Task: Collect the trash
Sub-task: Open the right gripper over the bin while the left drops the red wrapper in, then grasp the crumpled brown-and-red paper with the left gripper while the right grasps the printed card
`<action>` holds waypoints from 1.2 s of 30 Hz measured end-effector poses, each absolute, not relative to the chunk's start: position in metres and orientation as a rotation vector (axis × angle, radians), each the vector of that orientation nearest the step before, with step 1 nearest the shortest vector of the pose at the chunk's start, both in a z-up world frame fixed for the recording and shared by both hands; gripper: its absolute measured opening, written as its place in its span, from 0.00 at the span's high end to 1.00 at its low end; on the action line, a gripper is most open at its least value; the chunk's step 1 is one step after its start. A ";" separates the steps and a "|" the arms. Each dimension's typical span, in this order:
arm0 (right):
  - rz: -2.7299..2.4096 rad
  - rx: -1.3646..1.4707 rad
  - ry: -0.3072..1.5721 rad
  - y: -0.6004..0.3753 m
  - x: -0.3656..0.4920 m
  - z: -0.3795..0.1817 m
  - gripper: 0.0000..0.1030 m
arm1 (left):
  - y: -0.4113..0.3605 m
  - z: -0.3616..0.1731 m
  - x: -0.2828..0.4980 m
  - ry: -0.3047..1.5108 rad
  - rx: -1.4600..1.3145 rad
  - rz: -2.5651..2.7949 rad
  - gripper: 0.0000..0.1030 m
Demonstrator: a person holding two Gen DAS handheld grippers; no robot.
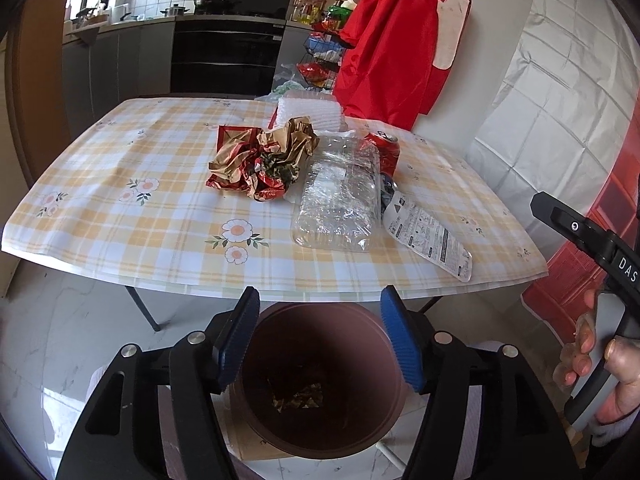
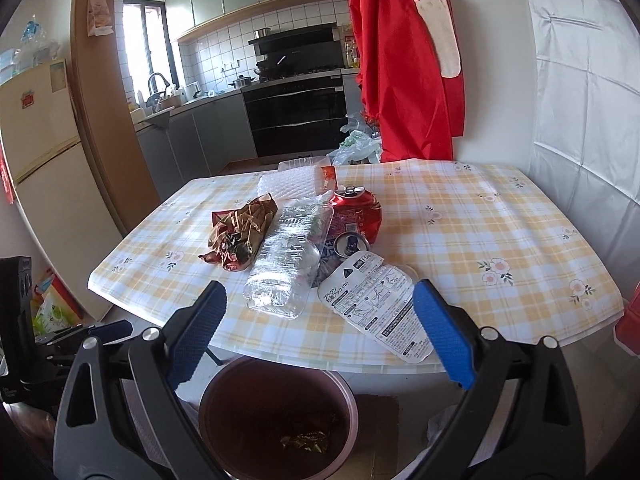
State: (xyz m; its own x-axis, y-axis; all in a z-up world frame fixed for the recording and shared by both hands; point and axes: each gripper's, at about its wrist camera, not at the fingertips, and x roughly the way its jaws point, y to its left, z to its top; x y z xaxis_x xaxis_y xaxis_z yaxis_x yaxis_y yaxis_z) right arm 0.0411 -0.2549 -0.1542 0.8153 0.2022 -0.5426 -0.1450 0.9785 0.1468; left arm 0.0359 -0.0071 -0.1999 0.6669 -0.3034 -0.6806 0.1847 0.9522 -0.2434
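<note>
Two grippers are held above a brown bin (image 1: 320,380) on the floor at the near edge of the table (image 1: 120,216). The left gripper (image 1: 320,340) is seen with jaws apart and nothing between them; the right gripper (image 2: 320,336) is spread wide, likewise empty. A small crumpled scrap (image 2: 306,442) is seen at the bin's bottom. On the checked tablecloth are gathered a crumpled wrapper (image 1: 264,160), a flattened clear bottle (image 1: 340,196), a dented red can (image 2: 356,214) and a white printed packet (image 2: 380,312), touching one another.
</note>
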 end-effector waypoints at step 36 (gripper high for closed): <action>0.046 0.078 0.738 -0.314 0.123 -0.224 0.09 | -0.006 -0.262 0.268 0.854 -0.069 -0.245 0.30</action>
State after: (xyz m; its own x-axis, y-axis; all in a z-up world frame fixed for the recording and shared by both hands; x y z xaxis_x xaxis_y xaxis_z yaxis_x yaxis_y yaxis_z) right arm 0.1227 -0.3141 -0.2236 0.7390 0.0691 -0.6702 -0.0140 0.9961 0.0872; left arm 0.2675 -0.0064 -0.2621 0.6308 -0.2415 -0.7374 0.1860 0.9697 -0.1584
